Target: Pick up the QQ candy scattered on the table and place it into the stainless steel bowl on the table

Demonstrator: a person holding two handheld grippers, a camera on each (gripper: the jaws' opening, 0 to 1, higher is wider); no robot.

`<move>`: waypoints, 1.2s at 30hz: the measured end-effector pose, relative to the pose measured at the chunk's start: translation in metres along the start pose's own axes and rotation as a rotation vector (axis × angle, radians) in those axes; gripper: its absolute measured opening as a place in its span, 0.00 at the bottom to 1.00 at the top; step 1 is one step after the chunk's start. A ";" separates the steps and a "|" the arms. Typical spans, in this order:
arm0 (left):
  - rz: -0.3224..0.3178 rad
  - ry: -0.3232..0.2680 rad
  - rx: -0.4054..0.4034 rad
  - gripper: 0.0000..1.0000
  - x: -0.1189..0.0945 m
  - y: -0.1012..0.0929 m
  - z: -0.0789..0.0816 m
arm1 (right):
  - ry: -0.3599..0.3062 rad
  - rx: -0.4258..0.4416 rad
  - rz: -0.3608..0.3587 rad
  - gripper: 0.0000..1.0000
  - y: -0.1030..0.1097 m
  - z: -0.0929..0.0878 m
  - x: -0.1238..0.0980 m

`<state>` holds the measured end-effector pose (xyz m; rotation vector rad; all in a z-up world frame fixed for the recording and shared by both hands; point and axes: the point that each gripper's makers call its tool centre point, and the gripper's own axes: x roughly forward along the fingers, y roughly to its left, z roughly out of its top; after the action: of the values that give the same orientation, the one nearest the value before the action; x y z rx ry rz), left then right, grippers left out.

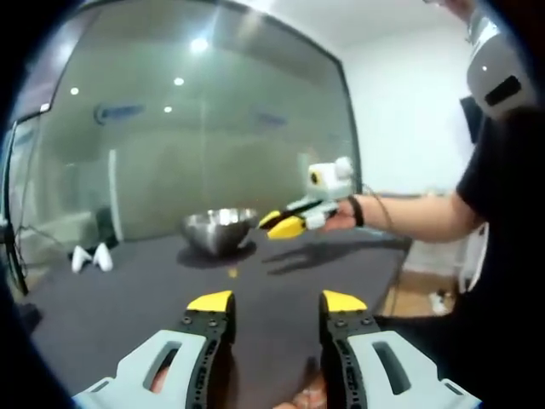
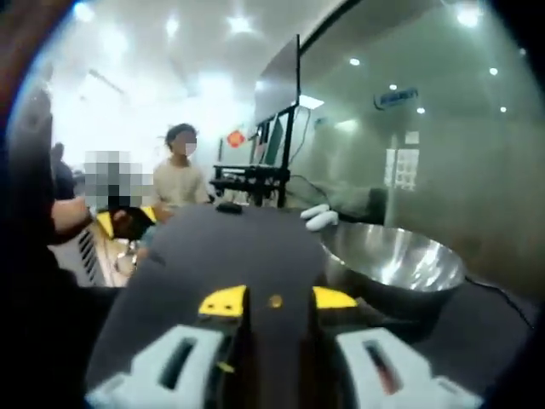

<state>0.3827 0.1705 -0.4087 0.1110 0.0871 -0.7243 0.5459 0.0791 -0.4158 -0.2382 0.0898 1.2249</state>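
A small yellow QQ candy point(image 1: 232, 273) lies on the dark table point(image 1: 128, 307), just in front of the stainless steel bowl point(image 1: 219, 228). My left gripper point(image 1: 277, 301) is open and empty, well short of the candy. My right gripper point(image 1: 285, 224), held in a hand, hovers above the table to the right of the bowl. In the right gripper view the right gripper point(image 2: 278, 299) is open, and the candy point(image 2: 275, 301) shows in the gap between its yellow tips, touching neither. The bowl point(image 2: 392, 260) sits close on the right there. My left gripper point(image 2: 128, 223) shows at far left.
A white object point(image 1: 91, 257) lies on the table left of the bowl, also seen as the white object point(image 2: 319, 217) beyond the bowl. A glass wall point(image 1: 213, 119) stands behind the table. A person point(image 2: 177, 175) sits past the table's far end, by dark equipment point(image 2: 255, 179).
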 end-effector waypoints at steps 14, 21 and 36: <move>0.023 0.021 0.004 0.41 -0.004 0.003 -0.006 | 0.117 0.041 0.028 0.25 0.006 -0.030 0.067; 0.044 0.033 0.002 0.41 -0.012 0.009 -0.009 | 0.147 0.026 0.042 0.24 0.005 -0.038 0.074; 0.048 0.037 -0.008 0.41 -0.009 0.013 -0.013 | 0.175 0.016 0.087 0.14 0.011 -0.047 0.080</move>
<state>0.3837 0.1879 -0.4198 0.1183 0.1224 -0.6736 0.5655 0.1453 -0.4789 -0.3301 0.2637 1.2882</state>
